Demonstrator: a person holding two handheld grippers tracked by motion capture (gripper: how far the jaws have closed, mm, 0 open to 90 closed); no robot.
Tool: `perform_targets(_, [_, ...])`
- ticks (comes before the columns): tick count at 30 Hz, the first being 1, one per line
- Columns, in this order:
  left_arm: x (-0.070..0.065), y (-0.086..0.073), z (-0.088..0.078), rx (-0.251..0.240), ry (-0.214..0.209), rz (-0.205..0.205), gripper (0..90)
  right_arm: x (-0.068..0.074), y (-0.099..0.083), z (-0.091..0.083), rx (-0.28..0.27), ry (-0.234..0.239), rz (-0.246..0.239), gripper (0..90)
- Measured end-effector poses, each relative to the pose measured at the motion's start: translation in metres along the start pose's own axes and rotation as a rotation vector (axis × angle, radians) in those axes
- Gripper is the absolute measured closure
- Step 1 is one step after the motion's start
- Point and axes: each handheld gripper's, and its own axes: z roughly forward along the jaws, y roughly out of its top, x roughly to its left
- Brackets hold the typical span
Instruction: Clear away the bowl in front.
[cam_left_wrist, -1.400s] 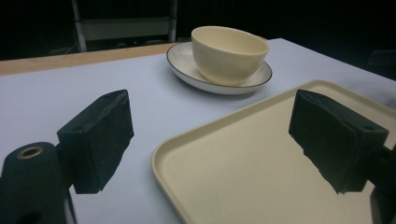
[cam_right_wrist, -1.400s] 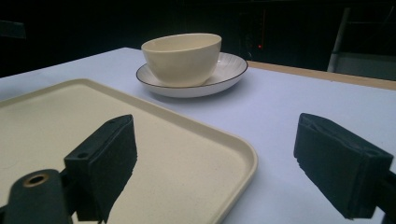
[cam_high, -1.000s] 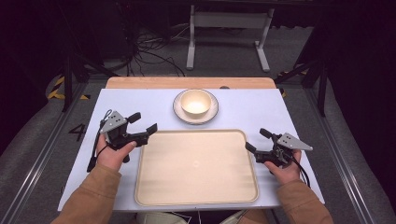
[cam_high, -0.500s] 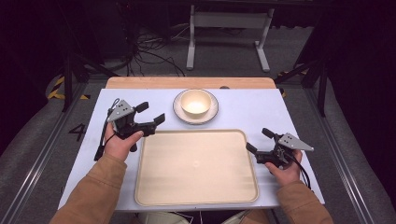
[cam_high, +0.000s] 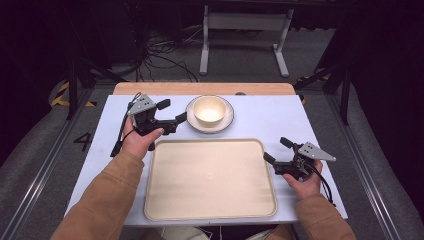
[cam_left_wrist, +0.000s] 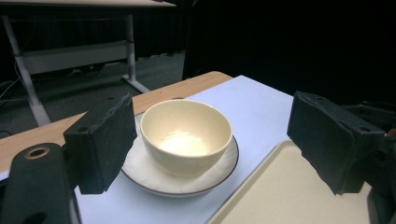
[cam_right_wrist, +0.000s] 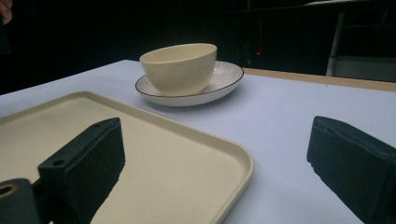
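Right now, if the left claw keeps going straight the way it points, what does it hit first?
Most likely the cream ceramic bowl on the white dark-rimmed saucer. The left claw is open and empty, aimed at the bowl, which sits framed between its jaws in the left gripper view. Height is unclear, so the saucer's rim might come first.

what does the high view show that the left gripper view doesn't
High view alone: both forearms, the right claw open at the tray's right edge, and the whole tray. Left gripper view alone: a close look inside the bowl, framed between the open left claw pads, nothing gripped. Both: bowl on its plate, tray corner, pale blue tabletop.
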Motion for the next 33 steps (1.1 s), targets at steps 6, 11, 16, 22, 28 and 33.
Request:
perform_targets(6, [0.002,0.008,0.017,0.010,0.020,0.024,15.5,0.000,0.000,0.000,0.000,0.005,0.000,4.5])
perform_targets(11, [0.008,0.013,0.031,0.014,0.011,0.006,13.9,0.000,0.000,0.000,0.000,0.006,0.001,4.8])
perform_targets(16, [0.009,0.021,0.043,0.021,0.008,0.019,13.2,0.000,0.000,0.000,0.000,0.009,0.001,4.9])
perform_targets(22, [0.014,0.027,0.050,0.017,0.055,0.019,12.4,0.000,0.000,0.000,0.001,0.013,-0.001,5.7])
perform_targets(28, [0.016,0.033,0.063,0.046,0.079,0.028,16.0,-0.001,0.000,0.000,0.001,0.014,0.000,5.6])
perform_targets(33, [0.008,0.042,0.070,0.057,0.104,0.132,26.2,-0.001,0.000,0.000,0.000,0.017,0.001,5.8])
